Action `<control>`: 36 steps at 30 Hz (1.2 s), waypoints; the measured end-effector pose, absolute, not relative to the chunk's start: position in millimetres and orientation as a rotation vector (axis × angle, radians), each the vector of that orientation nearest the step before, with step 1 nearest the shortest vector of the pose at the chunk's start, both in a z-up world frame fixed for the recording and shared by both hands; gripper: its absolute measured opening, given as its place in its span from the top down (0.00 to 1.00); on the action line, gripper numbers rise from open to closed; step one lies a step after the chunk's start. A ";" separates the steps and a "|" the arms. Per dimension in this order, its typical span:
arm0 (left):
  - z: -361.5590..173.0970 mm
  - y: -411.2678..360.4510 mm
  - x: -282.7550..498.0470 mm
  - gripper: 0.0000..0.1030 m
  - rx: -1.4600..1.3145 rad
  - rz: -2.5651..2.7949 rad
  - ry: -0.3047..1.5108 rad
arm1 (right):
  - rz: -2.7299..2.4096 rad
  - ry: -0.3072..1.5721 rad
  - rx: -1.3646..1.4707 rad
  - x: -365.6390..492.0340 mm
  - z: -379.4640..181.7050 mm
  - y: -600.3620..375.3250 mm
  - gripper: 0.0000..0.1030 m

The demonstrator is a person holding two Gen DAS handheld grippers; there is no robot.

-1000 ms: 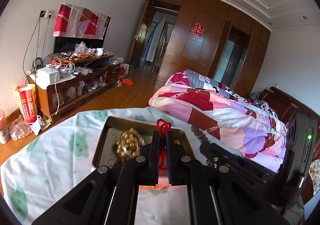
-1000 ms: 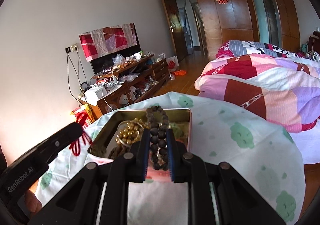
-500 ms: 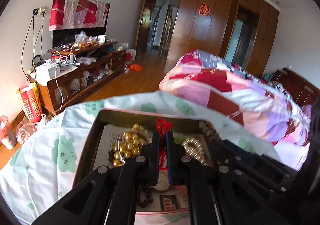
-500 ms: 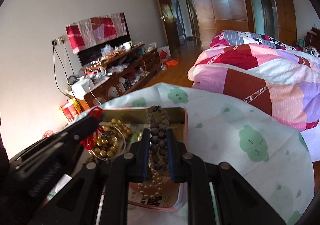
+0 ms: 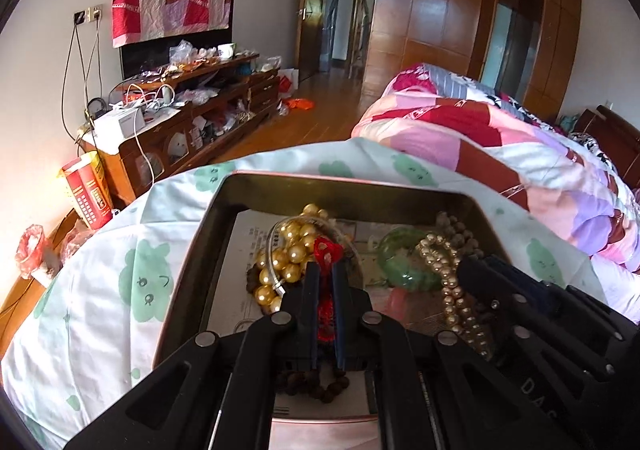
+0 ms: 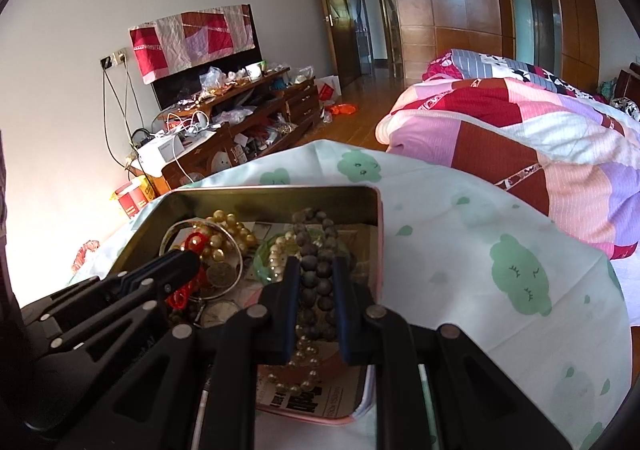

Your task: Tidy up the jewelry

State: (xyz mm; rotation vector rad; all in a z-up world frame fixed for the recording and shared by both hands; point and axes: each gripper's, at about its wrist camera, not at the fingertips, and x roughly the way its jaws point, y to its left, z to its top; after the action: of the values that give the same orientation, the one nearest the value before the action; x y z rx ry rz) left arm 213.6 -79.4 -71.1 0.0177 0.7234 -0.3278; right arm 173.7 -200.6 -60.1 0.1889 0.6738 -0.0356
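Bedroom table, cloth-covered: over the tin [image 5: 224, 209], left gripper [image 5: 324, 274] clamps a red cord [image 5: 326, 250]; right gripper [image 6: 316, 270] grips seemingly dark beads [image 6: 316, 250].

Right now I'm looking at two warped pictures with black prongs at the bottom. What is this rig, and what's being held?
No robot here: a person carries one hand-held tongs in each hand, each with a wide-angle camera looking along its fingers. One picture is from the left tongs, the other from the right tongs. Both hang over an open metal tin of jewelry on a cloud-print cloth. The left pinches a red cord ornament; the right pinches a dark bead bracelet.
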 end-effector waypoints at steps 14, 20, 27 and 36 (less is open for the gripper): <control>-71.7 -76.8 215.0 0.93 0.003 -0.278 0.719 | -0.026 0.606 0.193 164.1 -53.1 -198.8 0.47; -64.9 -77.3 211.0 0.65 -0.039 -0.306 0.736 | -0.076 0.529 0.238 154.7 -44.2 -211.9 0.21; -47.5 -70.6 188.2 0.27 0.011 -0.224 0.629 | -0.137 0.441 0.257 147.0 -35.5 -218.5 0.03; -46.6 -53.2 164.3 0.27 0.027 -0.175 0.644 | -0.150 0.480 0.299 128.8 -32.7 -218.9 0.03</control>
State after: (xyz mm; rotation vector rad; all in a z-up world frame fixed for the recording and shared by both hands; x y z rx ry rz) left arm 164.3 -53.2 -46.6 0.0271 0.6442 -0.1746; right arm 128.8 -218.9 -32.7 0.2991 0.4803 -0.1498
